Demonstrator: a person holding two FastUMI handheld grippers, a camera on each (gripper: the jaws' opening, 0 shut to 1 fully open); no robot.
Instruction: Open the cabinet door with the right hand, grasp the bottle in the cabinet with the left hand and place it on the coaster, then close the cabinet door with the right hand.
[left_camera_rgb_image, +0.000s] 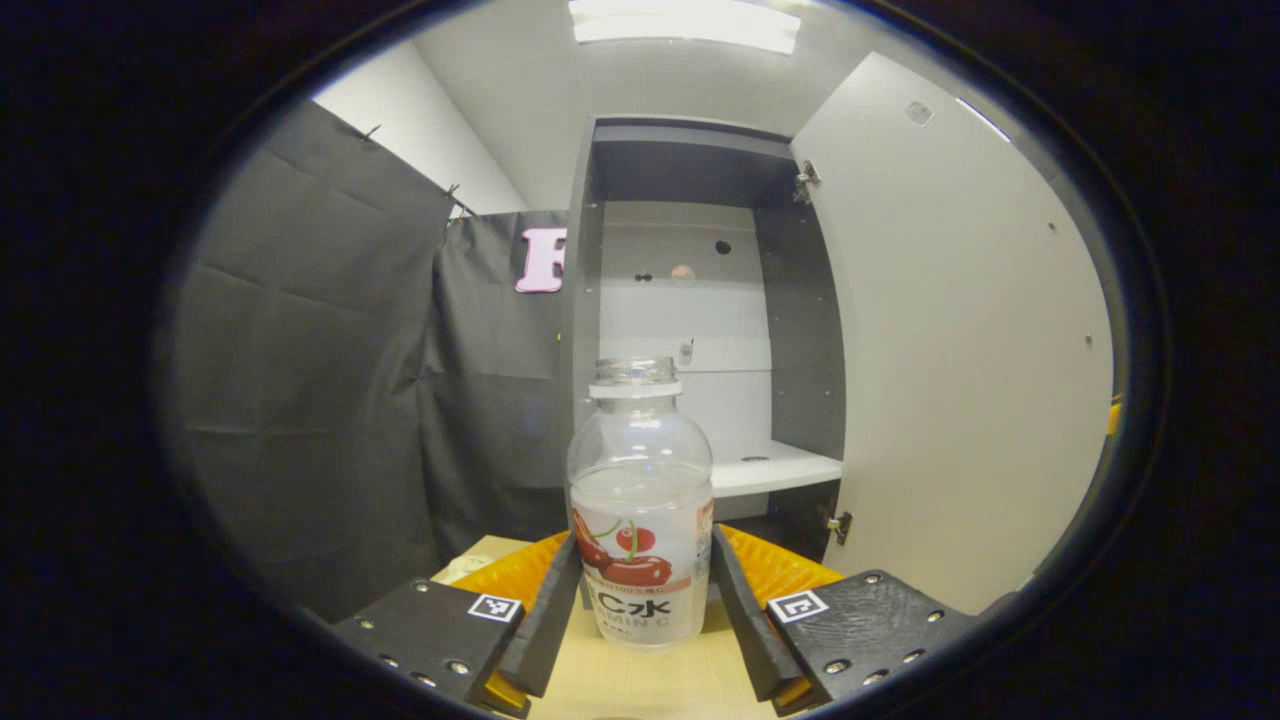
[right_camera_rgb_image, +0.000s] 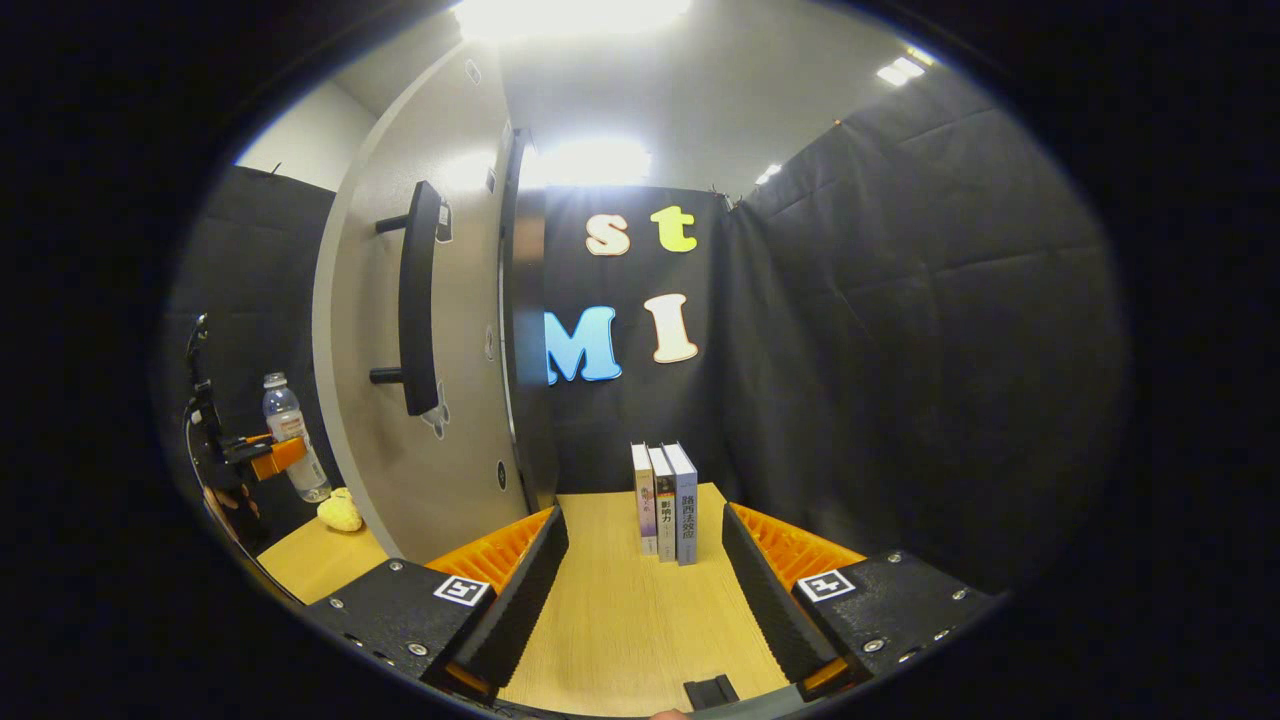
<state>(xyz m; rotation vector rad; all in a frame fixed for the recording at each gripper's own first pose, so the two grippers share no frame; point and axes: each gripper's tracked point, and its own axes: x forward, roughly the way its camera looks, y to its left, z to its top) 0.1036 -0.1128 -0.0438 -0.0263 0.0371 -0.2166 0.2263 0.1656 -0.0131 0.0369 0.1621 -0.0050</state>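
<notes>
In my left gripper view, the left gripper (left_camera_rgb_image: 640, 600) is clamped on the clear cherry-label bottle (left_camera_rgb_image: 640, 500), both fingers pressing its lower sides, and it is held upright above the wooden table (left_camera_rgb_image: 640, 685) in front of the open cabinet (left_camera_rgb_image: 700, 300), whose door (left_camera_rgb_image: 960, 360) is swung wide. In my right gripper view, the right gripper (right_camera_rgb_image: 640, 590) has its fingers spread apart around nothing, facing three upright books (right_camera_rgb_image: 665, 500). The door's dark handle (right_camera_rgb_image: 418, 300) is off to its left, and farther left the bottle hangs above a pale yellow coaster (right_camera_rgb_image: 342, 512).

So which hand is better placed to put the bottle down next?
Left. The left gripper has its jaws shut on the clear plastic cherry-label bottle, outside the grey cabinet with its door open. The right gripper is open, holding nothing, facing three upright books.
</notes>
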